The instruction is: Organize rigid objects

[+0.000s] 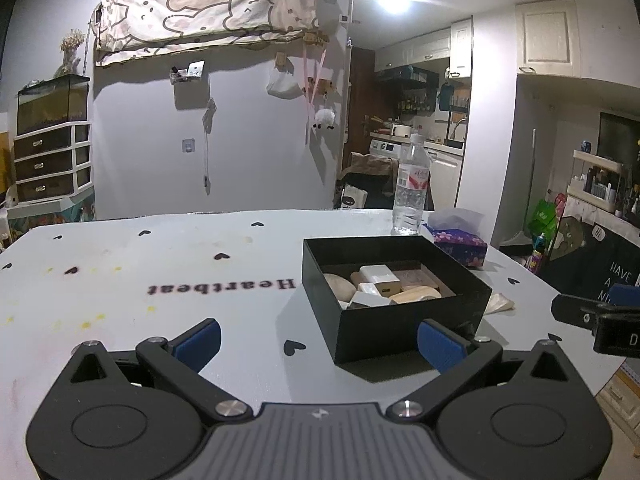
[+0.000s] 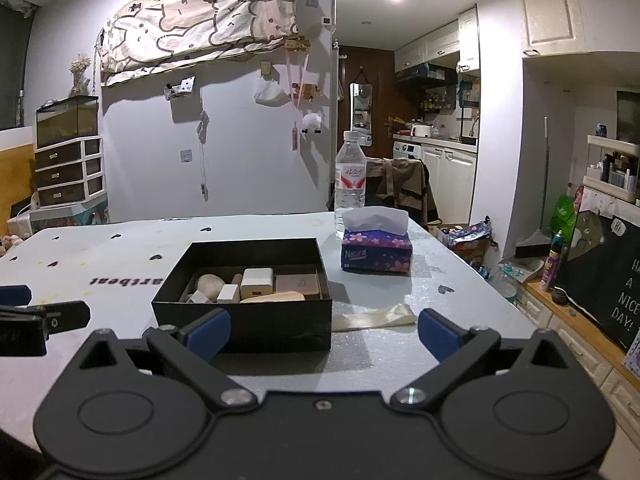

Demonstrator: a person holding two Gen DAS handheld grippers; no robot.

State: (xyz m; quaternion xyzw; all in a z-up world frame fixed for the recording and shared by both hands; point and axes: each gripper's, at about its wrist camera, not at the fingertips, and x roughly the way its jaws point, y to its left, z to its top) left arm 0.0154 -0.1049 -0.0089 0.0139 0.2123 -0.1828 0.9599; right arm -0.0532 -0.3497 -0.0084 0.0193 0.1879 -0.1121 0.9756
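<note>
Both your tongs, left [image 1: 320, 342] and right [image 2: 324, 334], gape wide and empty before the black box [image 2: 244, 320], which holds what look like small blocks [image 2: 256, 282].

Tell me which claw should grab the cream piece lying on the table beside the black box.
Right, probably. The cream piece lies just ahead of the open right claw, to the right of the black box. From the left claw, the box stands in the way.
</note>
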